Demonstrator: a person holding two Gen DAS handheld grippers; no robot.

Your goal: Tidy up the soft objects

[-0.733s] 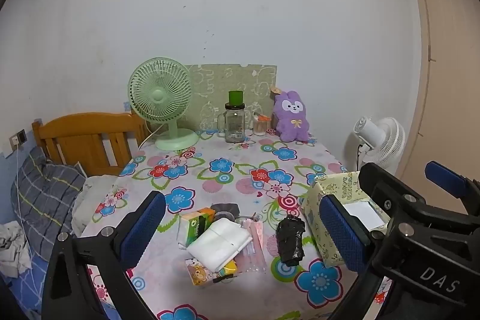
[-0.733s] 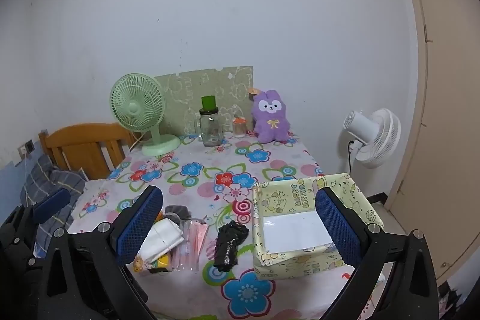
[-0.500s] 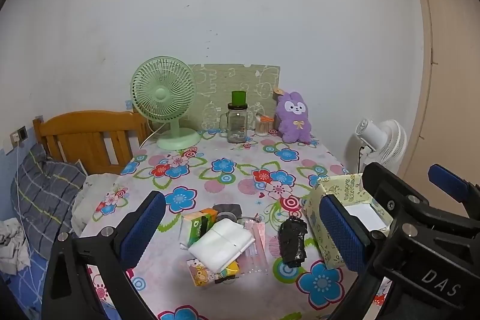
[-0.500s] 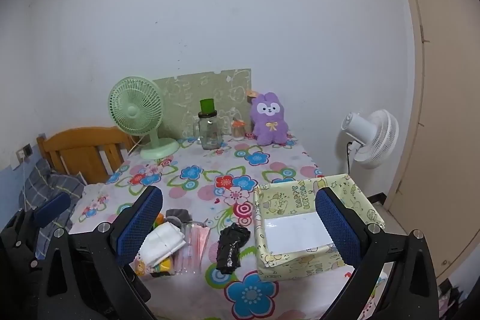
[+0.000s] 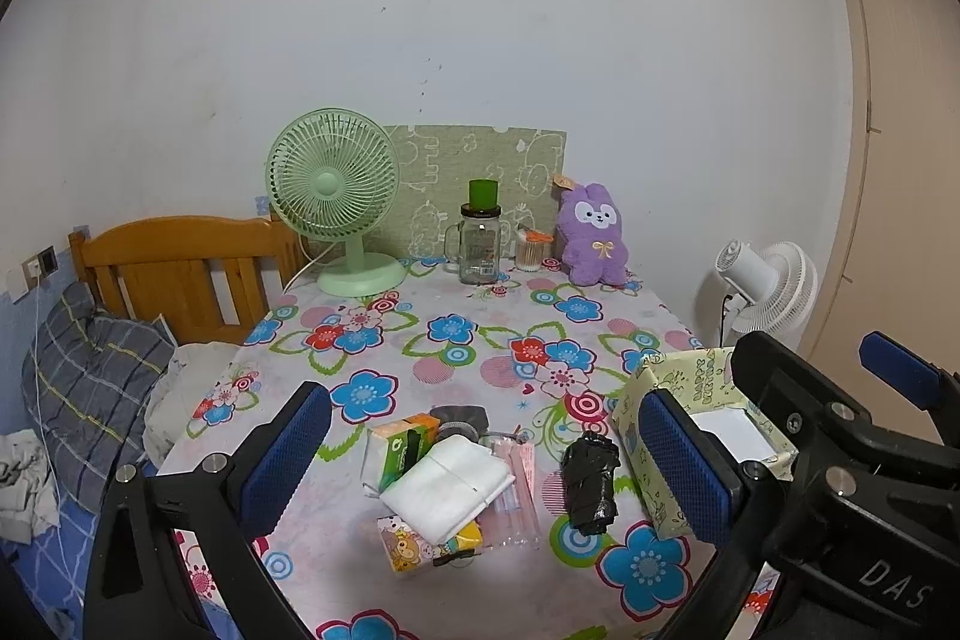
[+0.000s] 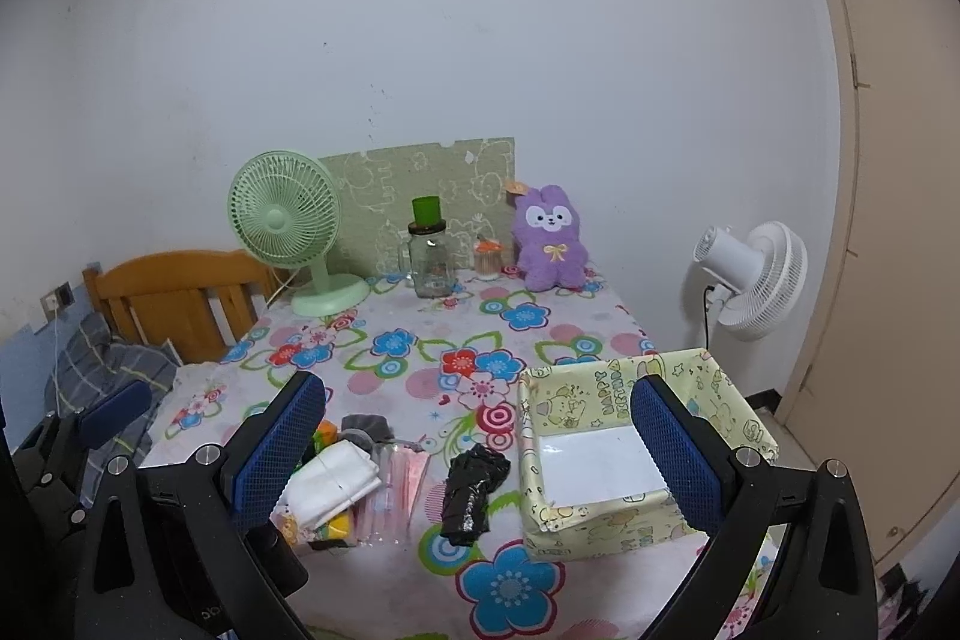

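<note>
A pile of soft things lies near the front edge of the floral table (image 5: 456, 340): a white folded cloth (image 5: 447, 481), a green tissue pack (image 5: 399, 445), a cartoon tissue pack (image 5: 414, 544), pink wrapped items (image 5: 519, 496) and a black crumpled bag (image 5: 591, 478). A yellow patterned box (image 6: 636, 454) stands open at the front right with a white sheet on its floor. My left gripper (image 5: 486, 460) is open above the pile. My right gripper (image 6: 480, 448) is open above the black bag (image 6: 471, 484). Both are empty and held above the table.
A green desk fan (image 5: 336, 196), a glass jar with green lid (image 5: 480, 238), a small cup (image 5: 531, 250) and a purple plush rabbit (image 5: 591, 232) stand along the back wall. A wooden headboard (image 5: 180, 262) and bedding are left. A white floor fan (image 6: 750, 280) is right.
Both views have shifted slightly, as both grippers rose and drew back a little from the table. Both grippers stay open. Nothing on the table moved.
</note>
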